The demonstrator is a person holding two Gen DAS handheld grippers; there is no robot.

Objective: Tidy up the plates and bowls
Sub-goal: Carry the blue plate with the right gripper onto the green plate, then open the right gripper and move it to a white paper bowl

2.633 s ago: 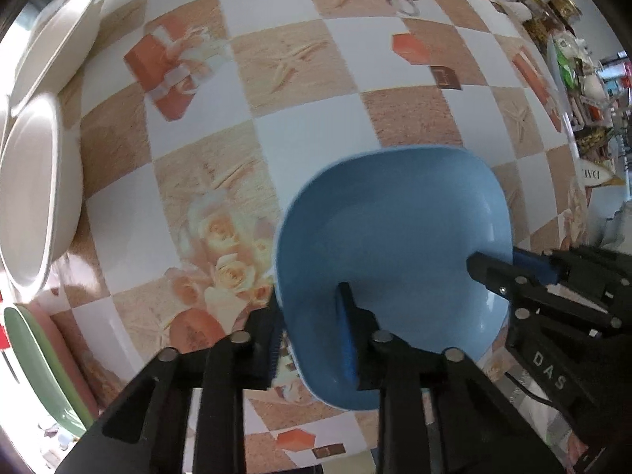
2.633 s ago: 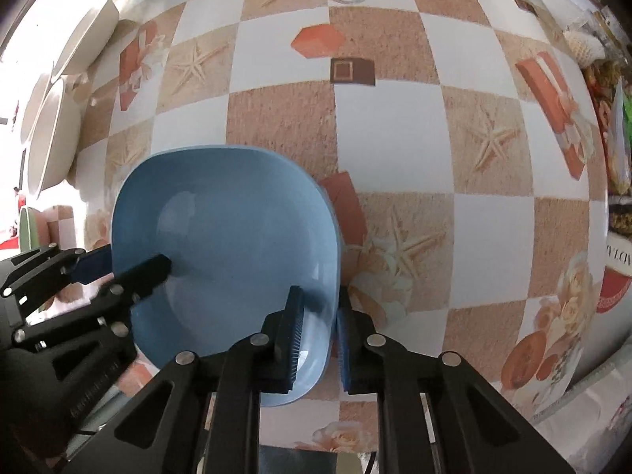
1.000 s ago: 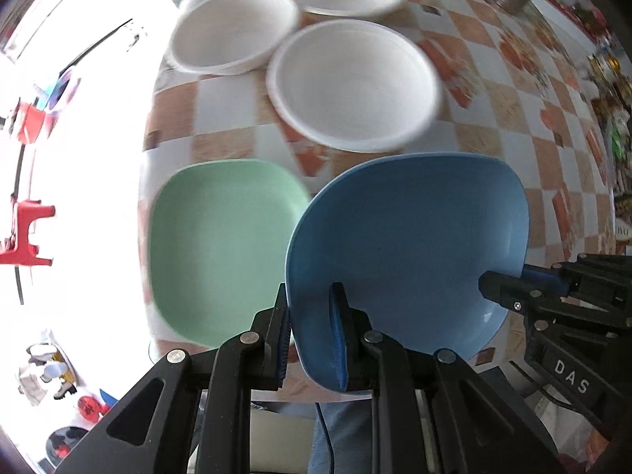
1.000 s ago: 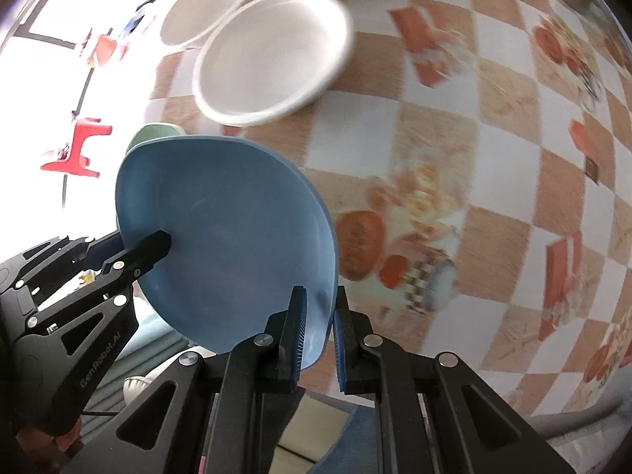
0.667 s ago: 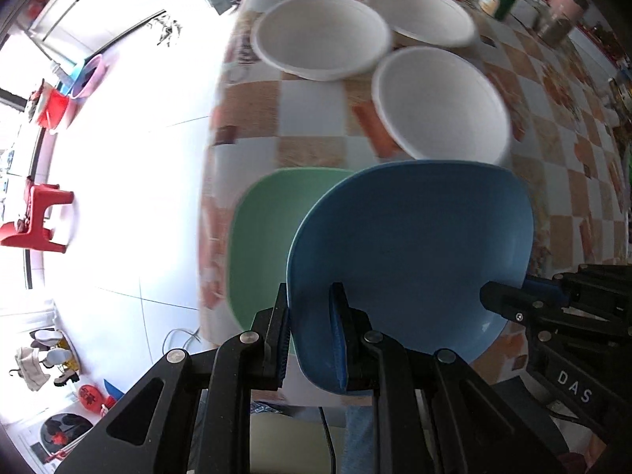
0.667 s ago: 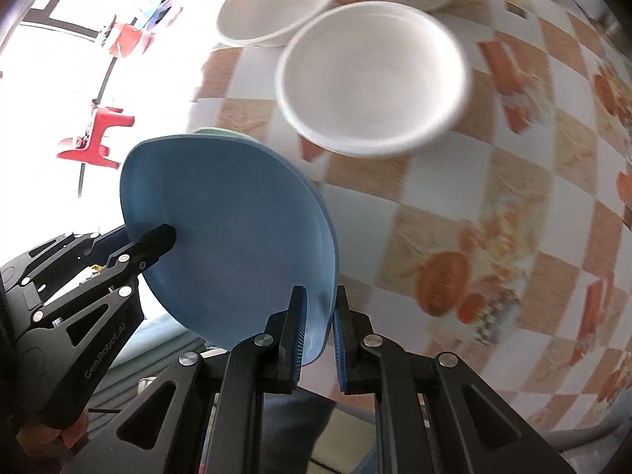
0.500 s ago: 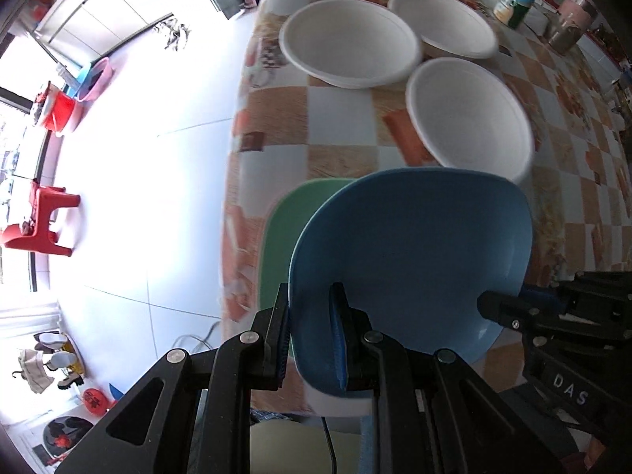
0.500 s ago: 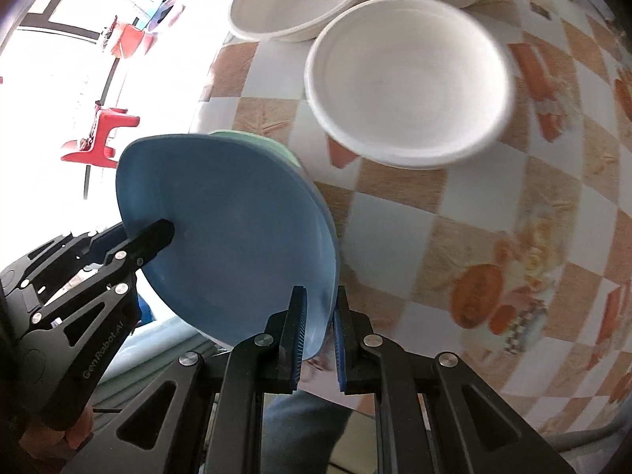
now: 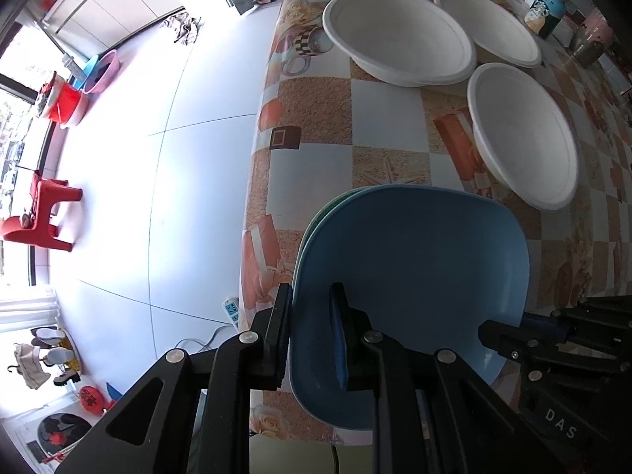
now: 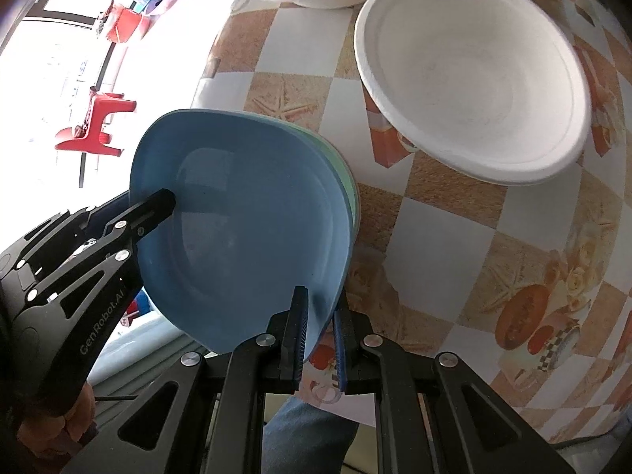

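A blue square plate (image 9: 410, 268) lies on top of a green plate (image 9: 316, 221) at the table's near corner; only the green rim shows. My left gripper (image 9: 312, 296) is shut on the blue plate's left rim. My right gripper (image 10: 320, 300) is shut on its near rim, and the blue plate (image 10: 245, 233) with the green plate's edge (image 10: 347, 181) also shows in the right wrist view. The left gripper (image 10: 166, 197) reaches in from the left there; the right gripper (image 9: 489, 330) enters the left wrist view at lower right.
Three white bowls (image 9: 399, 35) (image 9: 489, 25) (image 9: 521, 134) stand on the checked tablecloth (image 9: 316, 102) beyond the plates. A teal cup (image 9: 545, 12) and a metal jar (image 9: 590, 43) are at the far right. The table edge runs left of the plates, above a white floor with a red stool (image 9: 39, 217).
Both grippers carried the blue plate from the table's middle to the near corner and lowered it onto the green plate, which is now almost fully covered.
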